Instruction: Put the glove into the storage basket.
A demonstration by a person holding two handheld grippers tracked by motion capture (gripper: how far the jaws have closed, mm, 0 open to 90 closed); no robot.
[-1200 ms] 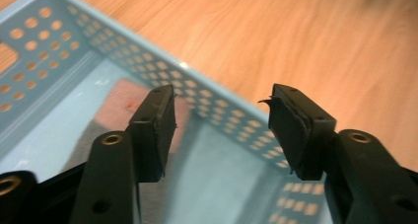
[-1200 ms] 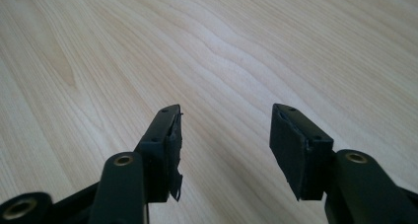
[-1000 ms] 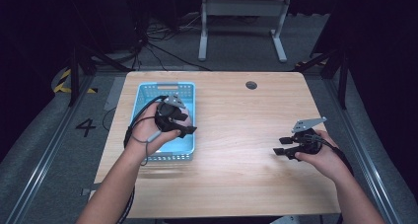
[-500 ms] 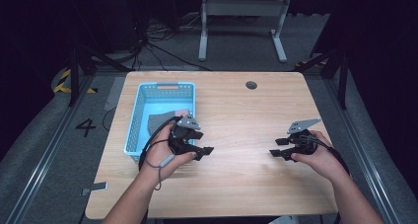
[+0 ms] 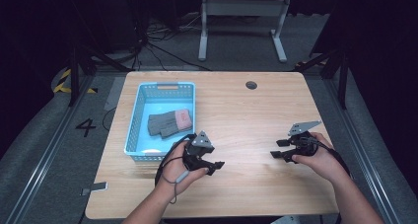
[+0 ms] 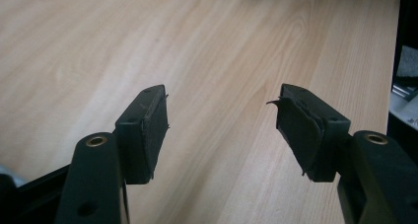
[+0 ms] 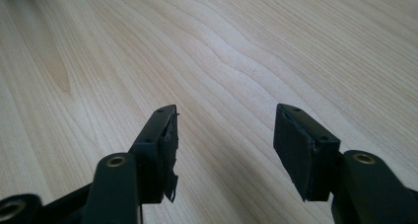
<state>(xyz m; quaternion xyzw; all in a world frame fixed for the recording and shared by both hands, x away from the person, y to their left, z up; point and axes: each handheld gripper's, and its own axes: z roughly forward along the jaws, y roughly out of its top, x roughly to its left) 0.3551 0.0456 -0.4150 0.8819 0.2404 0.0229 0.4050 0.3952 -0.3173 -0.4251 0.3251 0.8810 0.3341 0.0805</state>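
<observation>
Grey glove (image 5: 170,123), seemingly pink-cuffed, lies in the blue basket (image 5: 135,130); both grippers' jaws gape empty.

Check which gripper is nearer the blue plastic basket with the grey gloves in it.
Left. The left gripper sits just off the blue plastic basket's near right corner; the right gripper is far off to the right across the wooden table.
</observation>
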